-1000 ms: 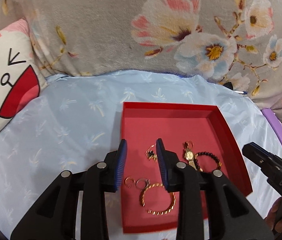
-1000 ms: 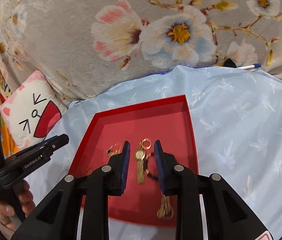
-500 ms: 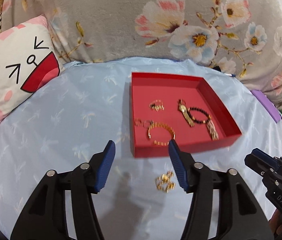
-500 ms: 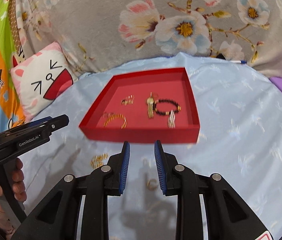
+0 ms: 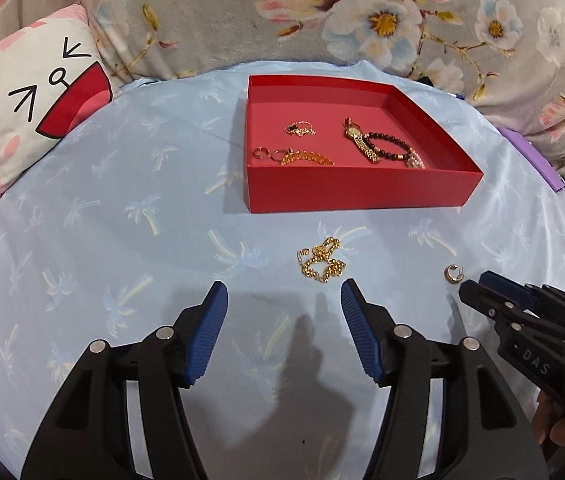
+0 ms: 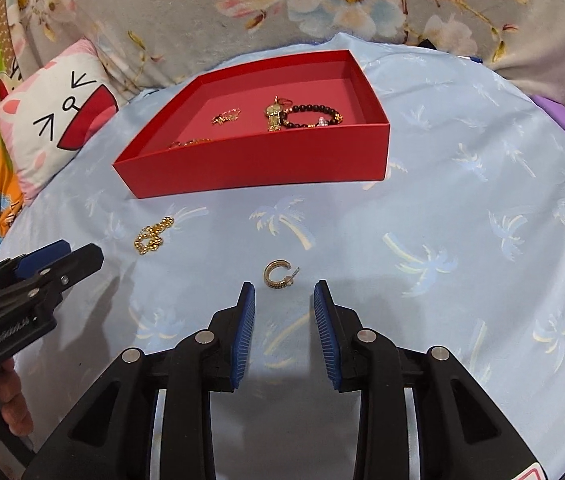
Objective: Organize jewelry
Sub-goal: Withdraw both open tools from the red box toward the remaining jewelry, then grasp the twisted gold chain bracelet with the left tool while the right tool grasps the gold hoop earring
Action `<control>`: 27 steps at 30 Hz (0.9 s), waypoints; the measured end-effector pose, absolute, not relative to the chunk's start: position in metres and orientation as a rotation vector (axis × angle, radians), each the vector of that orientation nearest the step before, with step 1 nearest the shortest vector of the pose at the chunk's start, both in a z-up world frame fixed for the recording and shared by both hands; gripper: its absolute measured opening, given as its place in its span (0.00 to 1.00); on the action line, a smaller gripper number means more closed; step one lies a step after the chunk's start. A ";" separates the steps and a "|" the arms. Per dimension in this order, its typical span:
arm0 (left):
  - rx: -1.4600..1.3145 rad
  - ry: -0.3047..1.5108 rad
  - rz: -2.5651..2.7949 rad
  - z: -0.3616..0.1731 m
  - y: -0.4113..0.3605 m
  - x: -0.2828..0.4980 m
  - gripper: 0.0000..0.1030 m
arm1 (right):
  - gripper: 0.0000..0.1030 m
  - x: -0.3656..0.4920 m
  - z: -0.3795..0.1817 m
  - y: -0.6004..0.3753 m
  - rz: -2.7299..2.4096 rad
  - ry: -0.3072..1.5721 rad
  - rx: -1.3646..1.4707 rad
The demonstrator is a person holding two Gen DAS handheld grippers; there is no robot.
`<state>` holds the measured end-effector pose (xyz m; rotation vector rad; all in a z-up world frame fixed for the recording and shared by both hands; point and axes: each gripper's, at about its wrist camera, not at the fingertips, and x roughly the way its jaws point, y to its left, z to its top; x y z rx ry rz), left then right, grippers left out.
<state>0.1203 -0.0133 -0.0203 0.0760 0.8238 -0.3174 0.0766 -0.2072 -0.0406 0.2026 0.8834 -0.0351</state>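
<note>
Your left gripper (image 5: 284, 296) gapes empty, its gold chain (image 5: 321, 260) at one o'clock. Your right gripper (image 6: 284, 294) is opening, empty, a hoop earring (image 6: 277, 275) at twelve. The red tray (image 6: 258, 164) lies beyond, holding more jewelry.

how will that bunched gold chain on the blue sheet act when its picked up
The bunched gold chain looks limp: it will probably unspool and dangle. Its fine links may slip from the left gripper and its open pads, and pushing would likely drag it across the soft blue sheet.
</note>
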 end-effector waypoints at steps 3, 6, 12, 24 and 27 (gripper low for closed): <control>0.070 0.833 -0.319 -0.024 -0.013 0.121 0.55 | 0.30 0.082 -0.044 -0.204 -0.032 0.887 0.193; 0.066 0.837 -0.319 -0.025 -0.012 0.121 0.55 | 0.30 0.088 -0.044 -0.202 -0.030 0.881 0.192; 0.066 0.837 -0.322 -0.025 -0.013 0.122 0.55 | 0.22 0.095 -0.045 -0.201 -0.051 0.877 0.175; 0.049 0.870 -0.342 -0.033 -0.025 0.136 0.55 | 0.16 0.086 -0.038 -0.210 -0.049 0.858 0.224; 0.049 0.877 -0.344 -0.036 -0.031 0.141 0.53 | 0.16 0.082 -0.031 -0.212 -0.046 0.841 0.234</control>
